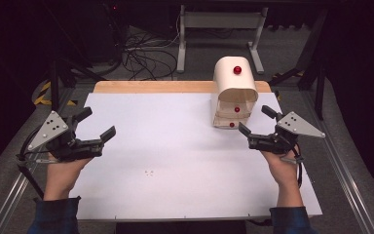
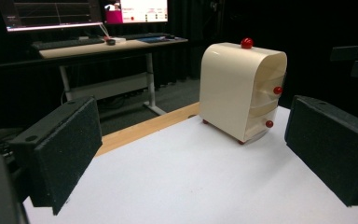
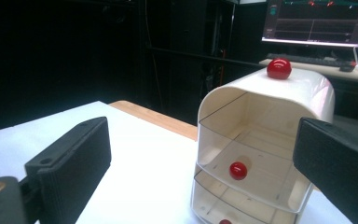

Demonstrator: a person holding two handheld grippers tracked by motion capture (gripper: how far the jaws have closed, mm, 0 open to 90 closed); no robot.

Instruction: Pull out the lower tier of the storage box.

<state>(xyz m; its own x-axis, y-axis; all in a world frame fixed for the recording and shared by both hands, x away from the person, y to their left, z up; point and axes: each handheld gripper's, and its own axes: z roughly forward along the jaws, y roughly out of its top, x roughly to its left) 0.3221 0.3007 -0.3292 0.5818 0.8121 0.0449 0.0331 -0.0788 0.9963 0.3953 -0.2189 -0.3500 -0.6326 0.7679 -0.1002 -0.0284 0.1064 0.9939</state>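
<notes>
A: Nearest to us, both grippers rest low on the tabletop (image 1: 175,161). Our left gripper (image 1: 93,126) has its jaws wide apart and empty, far at the 9 o'clock side.

B: And our right gripper (image 1: 258,120)?

A: Also spread open, holding nothing. The small drawer cabinet (image 1: 233,92) stands just beyond it, toward 11 o'clock from its jaws, near but not touching.

B: So the right hand is much nearer. Which way do the drawers face?

A: Toward us. The middle drawer knob (image 3: 238,170) lies almost straight ahead between the right jaws; we judge a short forward reach is enough.
</notes>
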